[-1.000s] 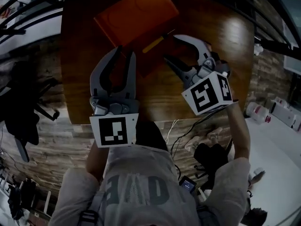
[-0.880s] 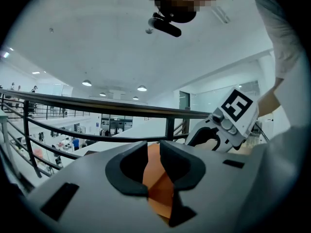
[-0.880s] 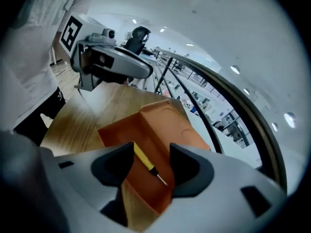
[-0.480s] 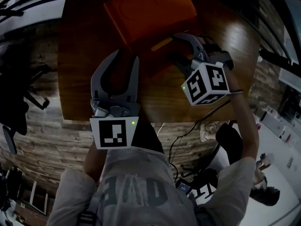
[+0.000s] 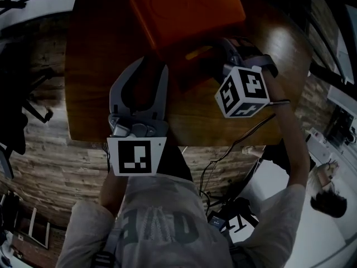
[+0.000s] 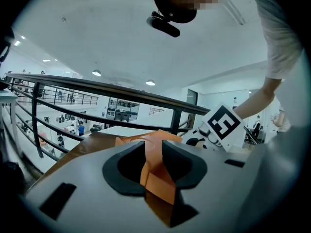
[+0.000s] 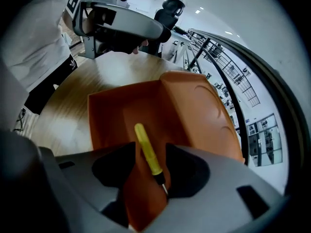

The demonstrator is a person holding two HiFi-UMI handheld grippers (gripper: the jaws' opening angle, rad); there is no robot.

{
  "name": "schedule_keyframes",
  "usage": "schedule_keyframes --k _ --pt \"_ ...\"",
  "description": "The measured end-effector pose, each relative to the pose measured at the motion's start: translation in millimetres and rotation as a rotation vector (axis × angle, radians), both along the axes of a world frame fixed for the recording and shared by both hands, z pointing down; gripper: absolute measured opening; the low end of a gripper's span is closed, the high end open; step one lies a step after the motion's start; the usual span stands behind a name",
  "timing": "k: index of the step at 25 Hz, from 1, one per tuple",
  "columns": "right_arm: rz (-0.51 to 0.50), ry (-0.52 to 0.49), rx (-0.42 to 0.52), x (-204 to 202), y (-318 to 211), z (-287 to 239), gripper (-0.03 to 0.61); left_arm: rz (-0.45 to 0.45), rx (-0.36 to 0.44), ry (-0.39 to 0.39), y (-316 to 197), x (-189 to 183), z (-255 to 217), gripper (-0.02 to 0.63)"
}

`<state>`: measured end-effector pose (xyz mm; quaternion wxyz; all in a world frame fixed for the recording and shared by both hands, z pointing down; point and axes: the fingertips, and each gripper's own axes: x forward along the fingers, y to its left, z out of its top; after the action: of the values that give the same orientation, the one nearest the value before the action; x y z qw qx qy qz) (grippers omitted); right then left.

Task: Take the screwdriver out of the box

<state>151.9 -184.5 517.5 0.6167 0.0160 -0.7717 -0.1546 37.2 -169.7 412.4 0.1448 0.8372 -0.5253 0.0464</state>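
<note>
Screwdriver (image 7: 148, 154) is lying in the tray of the open orange box (image 7: 194, 106), which is sitting on the wooden table (image 5: 262, 66). Its yellow handle is pointing toward the lid and its thin metal tip back toward the right tool (image 7: 149, 153).

Right tool is hanging steeply over the tray. Its jaws have just been closing and are straddling the handle, with a gap showing at the left pad, so they are not yet pressing.

Left tool (image 6: 153, 152) is standing at the box's near corner, jaws a little apart with the corner showing between them. No pinch is visible, so I am reading it as released.

Handling, judged: light, rigid and slim, with a smooth round handle likely to roll or slip. Best hold is across mid-handle, not the thin shank.
</note>
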Motion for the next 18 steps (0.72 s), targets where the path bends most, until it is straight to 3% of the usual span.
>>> schedule_keyframes --k 8,12,14,18 --pt "-0.034 0.067 -0.037 0 -2 17 0.181 0.003 -0.036 -0.008 -2 -7 12 0.101" --pt "-0.076 0.104 -0.025 0 -2 25 0.130 0.009 -0.041 -0.007 -2 -8 14 0.101" --pt "-0.089 0.124 -0.041 2 0 28 0.098 0.033 -0.043 -0.008 -2 -3 15 0.101" --pt "-0.111 0.152 -0.071 1 2 28 0.094 0.088 -0.037 -0.040 3 10 16 0.101"
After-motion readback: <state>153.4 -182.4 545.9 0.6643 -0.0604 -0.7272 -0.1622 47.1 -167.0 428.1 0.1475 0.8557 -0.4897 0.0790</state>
